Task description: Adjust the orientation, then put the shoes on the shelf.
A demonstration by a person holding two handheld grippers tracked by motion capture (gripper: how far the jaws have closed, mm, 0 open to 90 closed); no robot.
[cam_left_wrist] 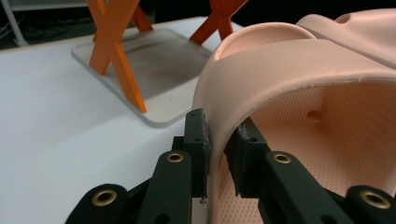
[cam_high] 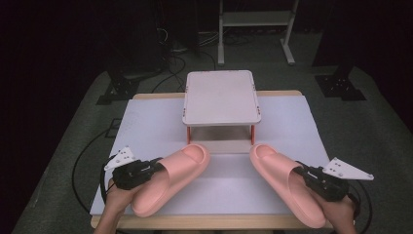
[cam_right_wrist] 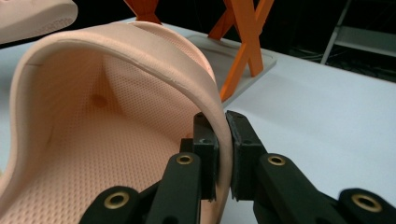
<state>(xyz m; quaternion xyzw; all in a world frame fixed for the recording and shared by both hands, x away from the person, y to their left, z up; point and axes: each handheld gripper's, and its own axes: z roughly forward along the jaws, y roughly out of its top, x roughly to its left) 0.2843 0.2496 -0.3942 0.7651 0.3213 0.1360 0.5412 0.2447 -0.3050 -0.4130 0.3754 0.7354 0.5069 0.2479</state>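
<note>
Near the tabletop's front edge, my left gripper (cam_high: 155, 165) is clamped on the strap of the left pink slipper (cam_high: 171, 178), toward the front-left corner. My right gripper (cam_high: 302, 171) pinches the right pink slipper (cam_high: 285, 183) strap, toward the front-right corner. The white rack (cam_high: 221, 97) stands at the back edge.

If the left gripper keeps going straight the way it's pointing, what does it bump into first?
Probably the small rack. The left gripper, shut on its pink slipper, points up-table toward the rack's orange legs; depth is hard to judge.
</note>
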